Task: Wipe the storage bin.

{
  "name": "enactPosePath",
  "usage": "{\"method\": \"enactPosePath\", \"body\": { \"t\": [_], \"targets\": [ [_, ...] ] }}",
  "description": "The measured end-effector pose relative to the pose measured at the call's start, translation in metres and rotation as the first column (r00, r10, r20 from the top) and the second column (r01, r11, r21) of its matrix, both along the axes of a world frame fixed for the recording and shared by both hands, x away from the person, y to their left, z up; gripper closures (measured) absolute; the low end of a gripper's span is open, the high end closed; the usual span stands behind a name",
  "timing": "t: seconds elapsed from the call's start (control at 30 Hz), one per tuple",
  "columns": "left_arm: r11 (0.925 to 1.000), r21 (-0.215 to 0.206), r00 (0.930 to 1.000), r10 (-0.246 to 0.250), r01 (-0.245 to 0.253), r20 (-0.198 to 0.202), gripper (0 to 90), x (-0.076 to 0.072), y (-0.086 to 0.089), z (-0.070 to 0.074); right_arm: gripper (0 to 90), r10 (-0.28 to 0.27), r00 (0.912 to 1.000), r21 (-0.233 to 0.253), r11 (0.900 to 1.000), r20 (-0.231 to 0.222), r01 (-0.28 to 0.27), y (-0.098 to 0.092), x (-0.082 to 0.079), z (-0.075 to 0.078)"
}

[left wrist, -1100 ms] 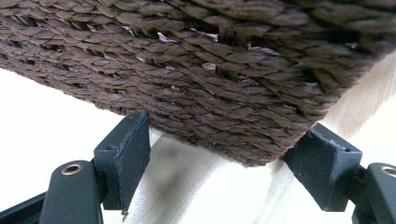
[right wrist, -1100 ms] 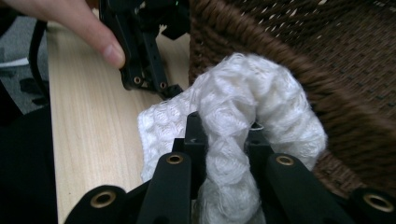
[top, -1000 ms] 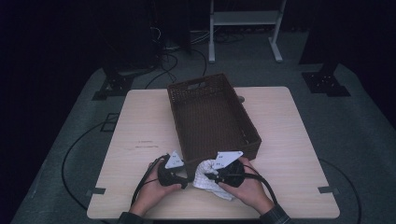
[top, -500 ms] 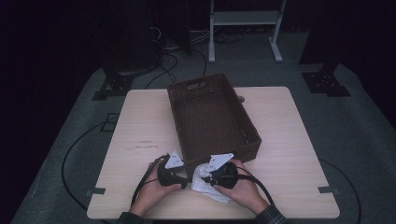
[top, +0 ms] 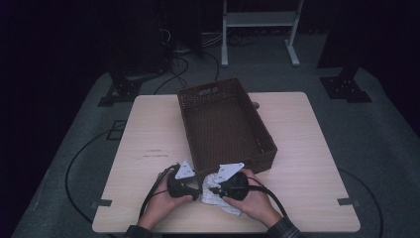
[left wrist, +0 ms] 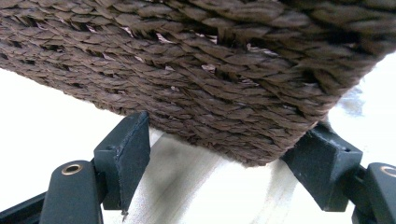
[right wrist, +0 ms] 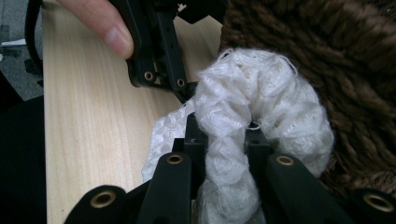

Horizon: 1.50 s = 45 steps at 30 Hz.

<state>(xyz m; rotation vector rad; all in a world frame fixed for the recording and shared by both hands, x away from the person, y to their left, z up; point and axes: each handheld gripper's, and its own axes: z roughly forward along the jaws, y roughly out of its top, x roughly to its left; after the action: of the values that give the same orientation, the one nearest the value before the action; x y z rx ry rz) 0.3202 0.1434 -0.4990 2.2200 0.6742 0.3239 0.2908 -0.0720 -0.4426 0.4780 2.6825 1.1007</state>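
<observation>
A crumpled white cloth [right wrist: 247,116] lies at the near edge of the tabletop [top: 148,129], right against the near end of the brown wicker basket [top: 223,124]. In the right gripper view a twisted fold of it arches up between the jaws of the right tongs [right wrist: 223,140], which are clamped tight on it; the rest of the fabric spills down onto the wood to the left. From above, the cloth [top: 218,191] shows as a pale bunch between the person's two hands, touching both tools.

The left tongs [left wrist: 224,158] stand open, nothing between the jaws; in their own view they straddle the lower corner of the basket wall [left wrist: 210,70], jaws wide apart just over the bare wood. In the high view the left tongs [top: 195,191] sit just beside the cloth on its left, with the right tongs [top: 213,189] pointing in from the other side. The right gripper view also shows a fingertip [right wrist: 105,28] of the left hand pressed on the black body of the left tool.

The basket stands open and slightly angled at the middle of the tabletop.
</observation>
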Motion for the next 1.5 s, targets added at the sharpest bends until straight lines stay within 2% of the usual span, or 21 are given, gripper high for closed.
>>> {"method": "enactPosePath", "body": {
  "t": [0.27, 0.43, 0.67, 0.83, 1.1, 1.4, 1.5],
  "targets": [
    [1.0000, 0.000, 1.0000, -0.001, 0.001, 0.000, 24.4, 0.000, 0.000, 0.000, 76.8, 0.013, 0.9997, 0.019, 1.000, 0.021, -0.014, 0.000, -0.003, 0.007],
    [1.0000, 0.001, 1.0000, -0.001, 0.001, 0.000, 24.4, 0.000, 0.000, 0.000, 76.8, 0.018, 0.9996, 0.071, 0.997, 0.022, -0.019, -0.001, -0.005, 0.017],
    [1.0000, -0.001, 1.0000, 0.000, 0.000, 0.001, 24.4, 0.000, 0.000, 0.000, 76.8, 0.021, 0.9992, 0.082, 0.996, 0.035, -0.024, -0.003, -0.006, 0.024],
    [1.0000, -0.001, 1.0000, 0.000, 0.000, 0.001, 24.4, 0.000, 0.000, 0.000, 76.7, 0.020, 0.9986, 0.103, 0.994, 0.049, -0.025, -0.013, -0.007, 0.033],
    [1.0000, -0.005, 1.0000, 0.002, -0.002, 0.000, 24.4, 0.000, 0.000, 0.000, 76.7, -0.022, 0.9978, 0.162, 0.987, 0.062, 0.012, -0.032, -0.010, 0.047],
    [1.0000, -0.005, 1.0000, 0.002, -0.002, 0.000, 24.4, 0.000, 0.000, 0.000, 76.7, -0.043, 0.9961, 0.158, 0.987, 0.078, 0.031, -0.049, -0.019, 0.049],
    [1.0000, -0.001, 1.0000, 0.000, 0.000, 0.000, 24.4, 0.000, 0.000, 0.000, 76.7, -0.084, 0.9940, 0.154, 0.985, 0.070, 0.073, -0.068, -0.022, 0.046]
  ]
}}
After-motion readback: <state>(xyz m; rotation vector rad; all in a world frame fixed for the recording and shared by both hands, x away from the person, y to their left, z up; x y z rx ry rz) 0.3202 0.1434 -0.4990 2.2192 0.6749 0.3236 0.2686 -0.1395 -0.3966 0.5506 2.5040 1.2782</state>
